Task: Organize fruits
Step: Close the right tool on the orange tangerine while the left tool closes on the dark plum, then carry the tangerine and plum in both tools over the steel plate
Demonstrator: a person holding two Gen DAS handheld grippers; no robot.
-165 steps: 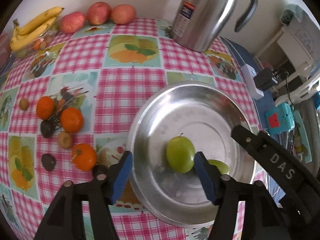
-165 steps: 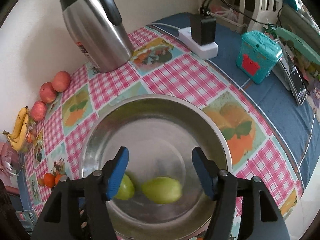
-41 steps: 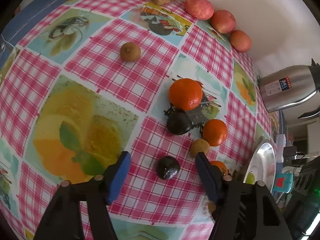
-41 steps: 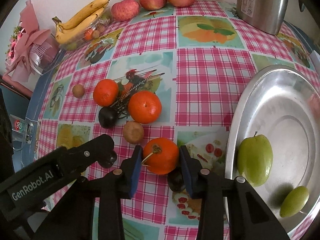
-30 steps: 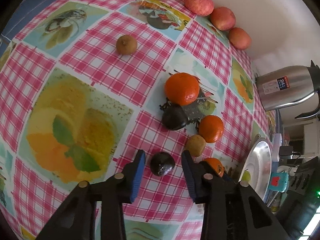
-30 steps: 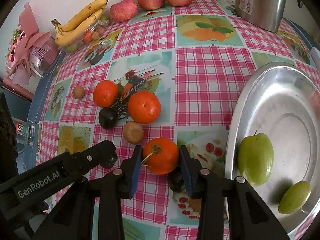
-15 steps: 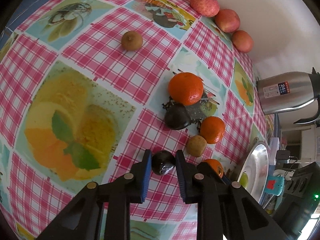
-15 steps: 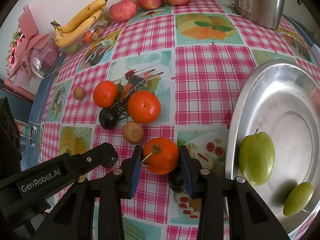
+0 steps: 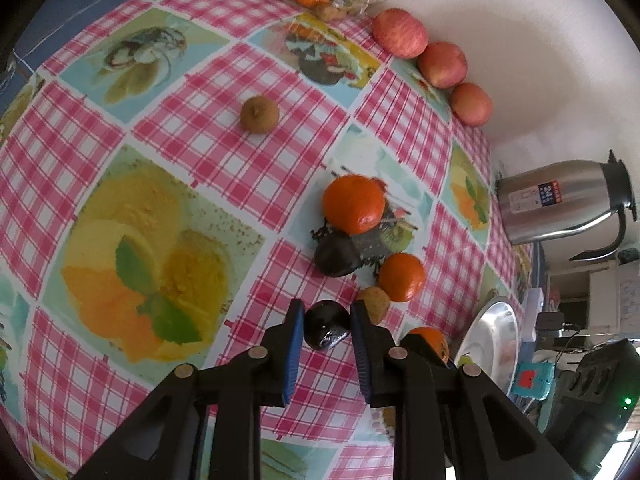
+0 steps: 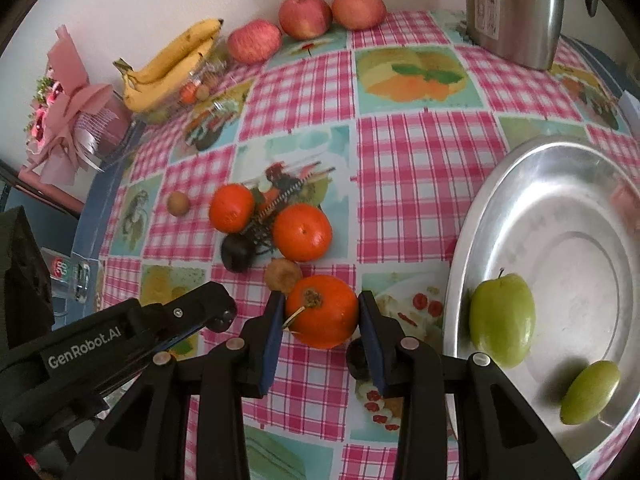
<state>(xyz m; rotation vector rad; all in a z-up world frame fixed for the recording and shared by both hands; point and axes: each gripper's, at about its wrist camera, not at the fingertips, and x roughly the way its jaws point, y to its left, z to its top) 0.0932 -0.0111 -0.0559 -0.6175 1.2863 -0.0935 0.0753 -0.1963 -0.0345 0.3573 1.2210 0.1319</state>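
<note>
Right wrist view, right gripper (image 10: 322, 314) fingers grasping orange (image 10: 322, 311), "GenRobot.AI" on left gripper (image 9: 326, 326) clenching dark fruit (image 9: 325, 330)

table (image 10: 420, 160) under a pink checked cloth with fruit-print squares, pushed against a plain pale wall (image 10: 140, 0) at the far side. soft daylight, white chair (image 9: 608, 300) far right.

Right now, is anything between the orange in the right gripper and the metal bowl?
Nothing visible blocks it. The right gripper is shut on the orange, and only bare tablecloth lies between it and the metal bowl's near rim. A small dark fruit sits low beside the right finger, under the path.
</note>
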